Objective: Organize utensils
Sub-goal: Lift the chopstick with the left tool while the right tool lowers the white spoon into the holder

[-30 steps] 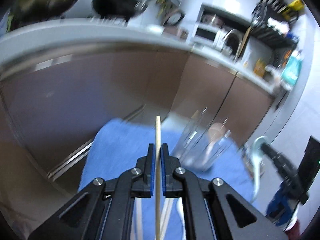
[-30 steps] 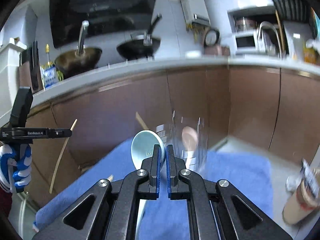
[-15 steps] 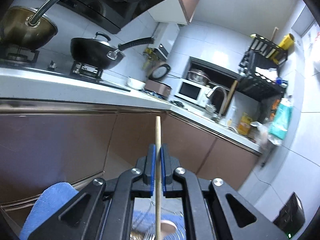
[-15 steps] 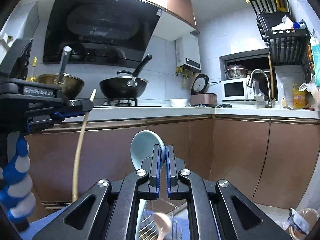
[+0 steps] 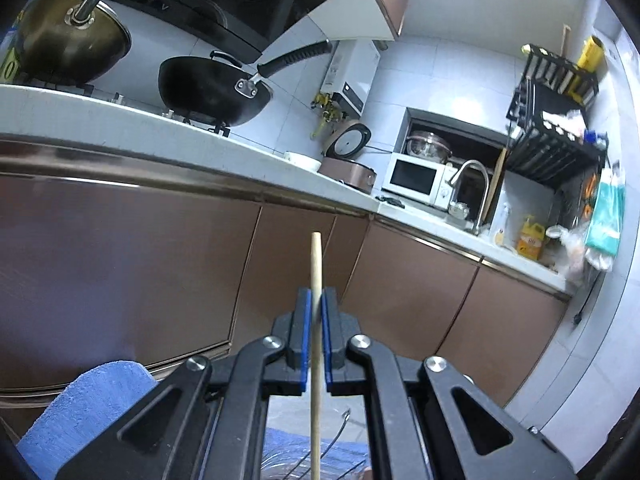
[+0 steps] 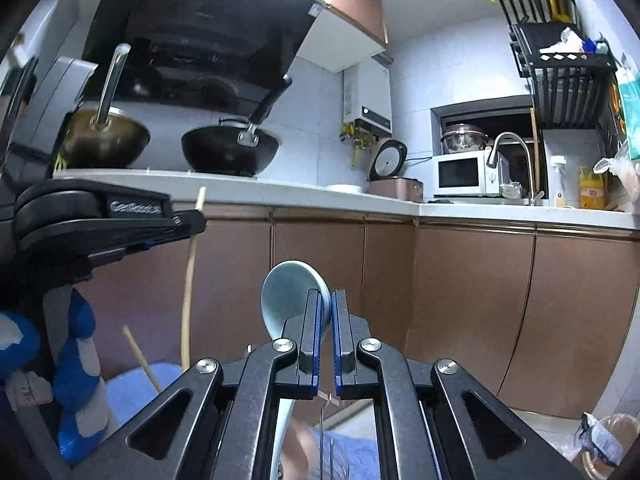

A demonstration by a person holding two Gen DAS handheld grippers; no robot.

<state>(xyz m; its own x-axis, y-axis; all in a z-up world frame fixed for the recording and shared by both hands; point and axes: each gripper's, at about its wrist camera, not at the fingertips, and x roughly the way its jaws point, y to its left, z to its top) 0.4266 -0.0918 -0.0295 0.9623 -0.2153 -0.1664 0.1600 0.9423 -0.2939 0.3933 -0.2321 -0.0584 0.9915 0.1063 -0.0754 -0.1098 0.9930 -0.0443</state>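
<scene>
My left gripper (image 5: 315,300) is shut on a wooden chopstick (image 5: 316,264) that stands upright between its blue pads. The chopstick's lower end reaches down to a clear glass holder (image 5: 296,464) at the bottom edge. My right gripper (image 6: 327,300) is shut on a pale blue ceramic spoon (image 6: 290,296), bowl up, handle running down below the jaws. In the right wrist view the left gripper (image 6: 188,222) shows at the left with the same chopstick (image 6: 187,300). A second chopstick (image 6: 142,360) leans below it. The glass holder (image 6: 328,452) with a pink spoon sits under the right gripper.
A blue towel (image 5: 80,404) lies under the holder. Brown cabinet doors (image 6: 472,300) stand ahead under a white counter (image 6: 320,196) with a black wok (image 6: 230,152), a brass pan (image 6: 104,140), a microwave (image 6: 466,174) and a tap (image 6: 512,160).
Both grippers have tilted from looking down at the towel and glass holder to looking level at the kitchen. Each keeps its grip, and the holder has dropped to the bottom edge.
</scene>
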